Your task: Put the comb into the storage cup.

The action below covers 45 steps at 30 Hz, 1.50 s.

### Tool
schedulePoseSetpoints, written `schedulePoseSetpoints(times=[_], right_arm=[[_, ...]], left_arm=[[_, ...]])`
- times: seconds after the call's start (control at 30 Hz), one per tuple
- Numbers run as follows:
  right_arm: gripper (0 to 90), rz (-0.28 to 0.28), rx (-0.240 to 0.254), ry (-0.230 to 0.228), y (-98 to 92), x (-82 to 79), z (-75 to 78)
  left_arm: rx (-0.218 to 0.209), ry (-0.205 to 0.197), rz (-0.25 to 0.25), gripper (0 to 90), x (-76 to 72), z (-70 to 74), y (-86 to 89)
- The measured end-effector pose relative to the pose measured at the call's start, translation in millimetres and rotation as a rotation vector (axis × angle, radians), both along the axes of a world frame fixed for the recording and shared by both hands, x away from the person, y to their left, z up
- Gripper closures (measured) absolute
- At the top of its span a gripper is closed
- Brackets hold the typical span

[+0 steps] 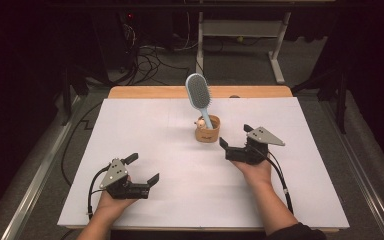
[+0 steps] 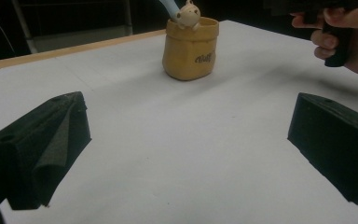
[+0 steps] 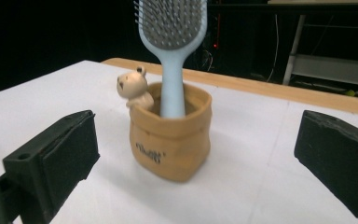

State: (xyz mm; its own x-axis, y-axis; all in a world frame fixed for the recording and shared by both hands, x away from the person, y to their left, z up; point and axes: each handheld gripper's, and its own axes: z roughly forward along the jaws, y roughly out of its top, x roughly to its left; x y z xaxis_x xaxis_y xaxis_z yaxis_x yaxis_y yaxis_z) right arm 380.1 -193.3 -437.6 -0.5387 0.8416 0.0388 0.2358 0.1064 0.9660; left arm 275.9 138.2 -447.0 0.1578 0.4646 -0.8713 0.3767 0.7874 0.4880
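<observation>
With jaws apart, the right tool (image 1: 235, 136) sits just beside the pot (image 3: 171, 140) holding the hairbrush (image 3: 171, 42), judged approaching; next, close on the handle. The left tool (image 1: 143, 168), also apart, waits well away.

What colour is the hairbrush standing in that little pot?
Light blue hairbrush, grey bristle pad; clearest in the right gripper view.

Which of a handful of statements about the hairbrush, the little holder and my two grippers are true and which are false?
1. The light blue hairbrush stands handle-down in the tan pouch-shaped holder. True.
2. The right gripper is clamped on the holder. False: its jaws are open and apart from it.
3. A small bear figure sits on the holder's rim. True.
4. The left gripper holds the hairbrush. False: it is open and holds nothing, nearer the table's front edge.
</observation>
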Motion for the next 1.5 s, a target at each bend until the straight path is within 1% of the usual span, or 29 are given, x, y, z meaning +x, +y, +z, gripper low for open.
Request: schedulePoseSetpoints(times=[0.07, 0.2, 0.3, 0.37, 0.5, 0.57, 0.63, 0.7, 0.73, 0.77, 0.83, 0.87, 0.9, 0.93, 0.97, 1.0, 1.07, 1.13, 1.2, 1.23, 1.33, 1.37, 1.43, 1.5], right_arm=[[0.3, -0.002, 0.001, 0.0, -7.2, -7.4, -2.2], [0.3, 0.001, 0.001, -0.008, -22.7, -24.4, -3.8], [0.3, 0.005, 0.005, -0.015, -34.5, -37.6, -4.3], [0.3, 0.004, -0.001, -0.021, -42.9, -48.1, -5.1], [0.3, -0.002, 0.006, -0.026, -56.7, -64.7, -7.5], [0.3, -0.013, 0.004, -0.034, -65.8, -74.5, -8.6], [0.3, -0.017, 0.002, -0.037, -71.6, -80.1, -8.6], [0.3, -0.03, 0.004, -0.044, -79.8, -87.6, -8.9], [0.3, -0.037, 0.01, -0.048, -84.2, -91.0, -9.4], [0.3, -0.046, 0.016, -0.051, -88.7, -94.0, -9.9], [0.3, -0.065, 0.019, -0.054, -97.9, -99.9, -10.8], [0.3, -0.072, 0.018, -0.057, -101.9, -102.6, -11.1], [0.3, -0.077, 0.025, -0.058, -105.1, -104.8, -11.4], [0.3, -0.083, 0.035, -0.061, -109.4, -107.8, -12.0], [0.3, -0.089, 0.044, -0.064, -114.2, -111.5, -12.7], [0.3, -0.094, 0.037, -0.068, -116.9, -113.9, -13.1], [0.3, -0.094, 0.037, -0.069, -119.7, -115.8, -13.9], [0.3, -0.095, 0.042, -0.069, -120.0, -115.0, -14.5], [0.3, -0.086, 0.029, -0.073, -117.6, -113.7, -14.9], [0.3, -0.079, 0.031, -0.071, -116.2, -113.5, -15.0], [0.3, -0.058, 0.033, -0.071, -111.9, -113.7, -15.4], [0.3, -0.055, 0.035, -0.07, -110.6, -114.0, -15.3], [0.3, -0.054, 0.029, -0.072, -107.9, -115.0, -15.3], [0.3, -0.049, 0.023, -0.078, -106.0, -116.0, -15.2]], left_arm=[[0.001, -0.002, -0.006, 0.2, -0.5, 0.2, 0.9], [0.0, -0.005, 0.002, 0.2, -0.4, 0.0, 3.4], [-0.01, -0.003, 0.013, 0.2, 0.1, 1.2, 5.6], [-0.003, -0.015, 0.007, 0.2, -0.5, 1.6, 7.8], [-0.013, -0.013, 0.016, 0.2, -0.1, 3.3, 11.0], [-0.018, -0.011, 0.025, 0.2, 0.4, 3.8, 12.2], [-0.017, -0.015, 0.026, 0.2, 0.2, 4.2, 14.2], [-0.035, -0.005, 0.037, 0.2, -0.4, 5.6, 14.9], [-0.022, -0.016, 0.034, 0.2, -0.4, 5.0, 16.7], [-0.032, -0.012, 0.039, 0.2, -0.6, 5.6, 17.4], [-0.04, -0.006, 0.051, 0.2, -0.5, 6.1, 19.8], [-0.03, -0.013, 0.049, 0.2, -0.2, 5.5, 21.5], [-0.04, -0.005, 0.054, 0.1, -0.2, 6.2, 22.7], [-0.039, -0.009, 0.058, 0.2, 0.2, 6.3, 25.0], [-0.048, -0.005, 0.061, 0.2, 0.2, 6.8, 25.6], [-0.049, -0.005, 0.066, 0.2, 0.7, 6.8, 26.2], [-0.041, -0.005, 0.067, 0.1, 2.0, 6.1, 26.7], [-0.047, 0.005, 0.073, 0.2, 2.9, 6.0, 25.1], [-0.033, -0.006, 0.068, 0.1, 2.5, 5.0, 24.4], [-0.036, 0.001, 0.063, 0.1, 1.0, 5.3, 23.5], [-0.031, -0.005, 0.061, 0.1, -0.6, 5.0, 22.2], [-0.023, -0.011, 0.057, 0.1, -0.8, 4.9, 22.5], [-0.035, -0.01, 0.06, 0.2, -1.6, 6.7, 21.5], [-0.031, -0.019, 0.055, 0.1, -1.8, 6.7, 22.2]])
